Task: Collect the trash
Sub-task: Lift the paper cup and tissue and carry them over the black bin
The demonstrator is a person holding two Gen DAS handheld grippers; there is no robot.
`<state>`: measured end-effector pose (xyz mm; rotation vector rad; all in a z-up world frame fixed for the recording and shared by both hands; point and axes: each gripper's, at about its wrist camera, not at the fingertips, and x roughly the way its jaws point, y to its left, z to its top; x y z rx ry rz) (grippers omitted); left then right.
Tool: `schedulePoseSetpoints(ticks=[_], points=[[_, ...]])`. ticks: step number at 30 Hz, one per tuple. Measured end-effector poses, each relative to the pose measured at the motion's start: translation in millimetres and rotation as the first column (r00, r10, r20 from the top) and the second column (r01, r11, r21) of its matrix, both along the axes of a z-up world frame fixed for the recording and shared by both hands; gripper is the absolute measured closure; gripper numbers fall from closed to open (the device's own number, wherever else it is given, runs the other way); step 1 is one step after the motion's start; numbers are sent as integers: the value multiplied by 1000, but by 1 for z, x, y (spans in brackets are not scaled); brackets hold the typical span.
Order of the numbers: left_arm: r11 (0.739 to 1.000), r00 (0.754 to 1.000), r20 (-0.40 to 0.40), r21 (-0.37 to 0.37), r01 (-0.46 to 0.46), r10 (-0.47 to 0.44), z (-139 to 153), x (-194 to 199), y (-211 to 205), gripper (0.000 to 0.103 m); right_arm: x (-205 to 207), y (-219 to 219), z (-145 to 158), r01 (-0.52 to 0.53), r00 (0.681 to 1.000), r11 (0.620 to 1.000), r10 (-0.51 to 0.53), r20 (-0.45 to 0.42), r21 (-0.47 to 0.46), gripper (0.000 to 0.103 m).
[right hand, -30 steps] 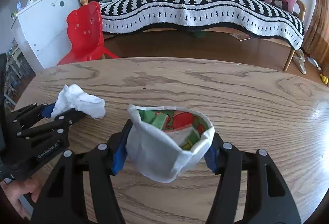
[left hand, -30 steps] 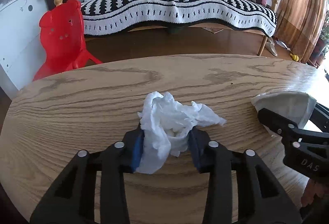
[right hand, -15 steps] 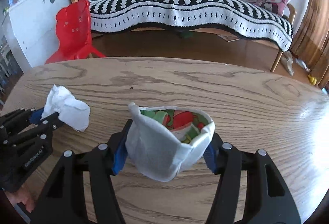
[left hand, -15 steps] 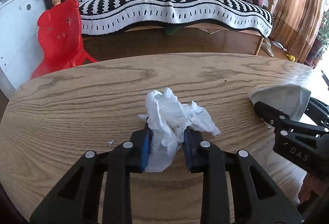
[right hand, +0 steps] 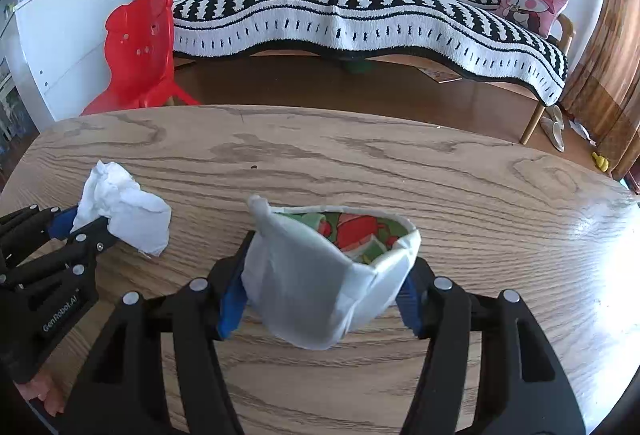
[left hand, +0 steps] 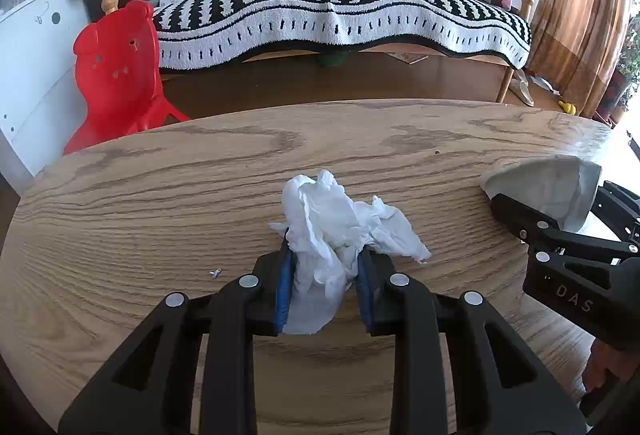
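A crumpled white tissue (left hand: 332, 235) sits pinched between the blue pads of my left gripper (left hand: 324, 263), low over the wooden table (left hand: 160, 195). The same tissue (right hand: 124, 209) shows at the left of the right wrist view, in the left gripper (right hand: 82, 223). My right gripper (right hand: 320, 287) is shut on a small white bag (right hand: 320, 275) with a green and red printed lining, its mouth open upward. That bag (left hand: 552, 187) also appears at the right edge of the left wrist view, with the right gripper (left hand: 552, 219) holding it.
A tiny scrap (left hand: 215, 272) lies on the table left of my left gripper. Beyond the far table edge stand a red plastic chair (left hand: 116, 75) and a sofa under a black-and-white blanket (left hand: 340, 15). A white cabinet (right hand: 60, 47) lines the left wall.
My left gripper's jaws have closed in and squeezed the tissue narrower. The right gripper still holds the bag, and its view has tilted slightly.
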<state>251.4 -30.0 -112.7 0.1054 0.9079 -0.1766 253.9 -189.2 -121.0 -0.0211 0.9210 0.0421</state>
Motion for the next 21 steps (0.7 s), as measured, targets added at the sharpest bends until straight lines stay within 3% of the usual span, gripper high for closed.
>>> schedulePoseSetpoints(ticks=[7,9,11,14,18,21], points=[[1000,1000,0,-18,-4,4,1,0,2,77,-1,4,-1,1,1000,1000,-1,2,-31,43],[996,1000,-2,-85,-30,30,2,0,10,77,-1,6,0,1,1000,999,-1,4,-44,43],[994,999,-1,-102,-44,45,3,0,13,77,-2,5,1,1,1000,999,-1,13,-38,44],[995,1000,-1,-95,-21,21,5,-7,7,77,-18,-8,16,8,993,999,-11,118,32,44],[993,996,71,-107,54,-46,37,-32,-12,77,-57,-24,43,-30,980,1000,30,195,-6,44],[970,975,161,-166,180,-153,83,-75,-45,77,-100,-62,81,-12,971,998,-5,237,69,44]])
